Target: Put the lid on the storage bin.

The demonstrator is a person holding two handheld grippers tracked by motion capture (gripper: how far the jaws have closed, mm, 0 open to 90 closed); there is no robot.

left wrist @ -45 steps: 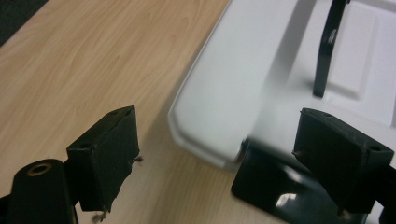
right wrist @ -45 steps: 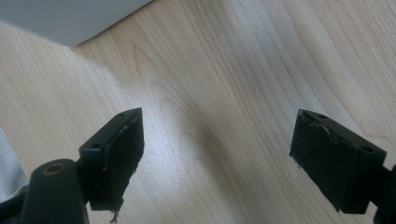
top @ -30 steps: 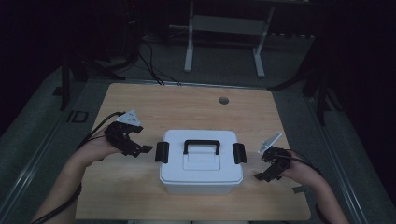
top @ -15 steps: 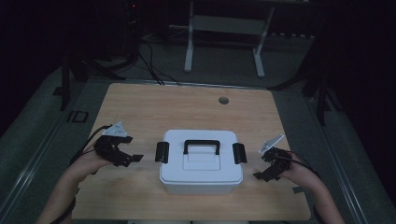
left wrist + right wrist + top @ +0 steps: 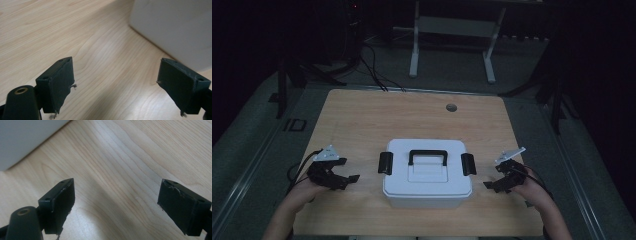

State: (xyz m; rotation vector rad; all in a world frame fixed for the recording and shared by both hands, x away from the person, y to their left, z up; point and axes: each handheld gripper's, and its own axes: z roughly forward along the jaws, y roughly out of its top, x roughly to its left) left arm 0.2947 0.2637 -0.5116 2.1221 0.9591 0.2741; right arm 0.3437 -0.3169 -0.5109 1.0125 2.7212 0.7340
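The left hand-held gripper (image 5: 343, 179) sits low over the surface (image 5: 362, 120), jaws spread wide with nothing between them, pointing in toward the left side of the white box (image 5: 427, 175); in the left gripper view its pads (image 5: 60, 82) frame bare wood grain, with the box's pale wall at the upper right, close but not touching. The right hand-held gripper (image 5: 497, 184) mirrors it on the far side, also wide apart and empty, and in the right gripper view the box's wall fills the upper left corner beyond the pads (image 5: 61, 202). Both hands seem held at about the same height and spacing from the box, which looks like a ready stance for working on it from both sides at once. The box stands near the person's edge of the surface, lid on, its black carrying handle (image 5: 427, 156) lying flat on top and a black latch (image 5: 385, 163) on the left end matched by another latch (image 5: 468, 164) on the right. Those latches face the two grippers, so they are probably the next target, though that is only a guess.
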